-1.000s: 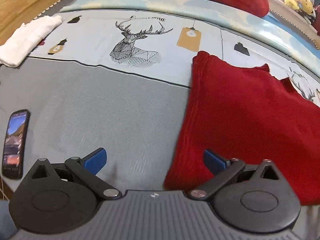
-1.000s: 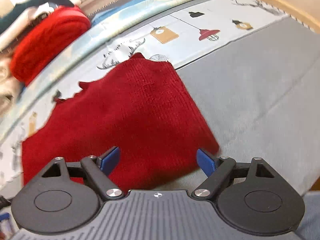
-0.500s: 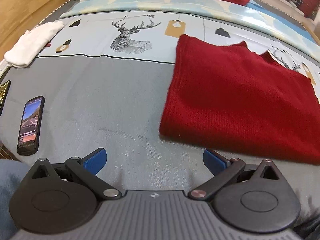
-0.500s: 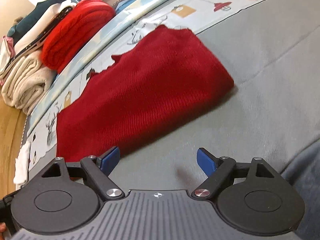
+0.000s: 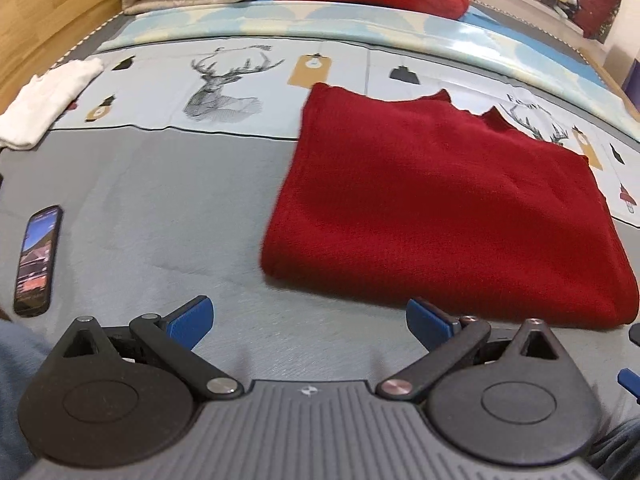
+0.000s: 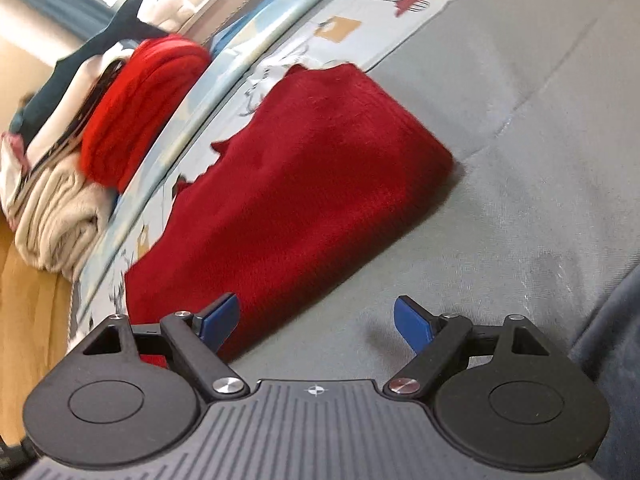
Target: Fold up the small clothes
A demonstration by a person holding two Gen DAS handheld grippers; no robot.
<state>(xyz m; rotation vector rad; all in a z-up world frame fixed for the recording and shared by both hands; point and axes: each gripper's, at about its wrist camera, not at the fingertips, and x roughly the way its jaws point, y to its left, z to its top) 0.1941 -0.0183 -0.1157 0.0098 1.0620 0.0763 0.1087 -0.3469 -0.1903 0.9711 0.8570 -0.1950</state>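
Red sweater folded on bed, ahead of both wide-apart tools, left tool, right tool, seemingly untouched.

both grippers are pitched down, and both have their blue-padded jaws spread wide with nothing pinched between them. the left gripper sits pretty level across its own view, and a bit of the right one's black body and blue pad pokes in at that view's right edge. the right gripper looks rolled over to one side, going by the tilt of its view.
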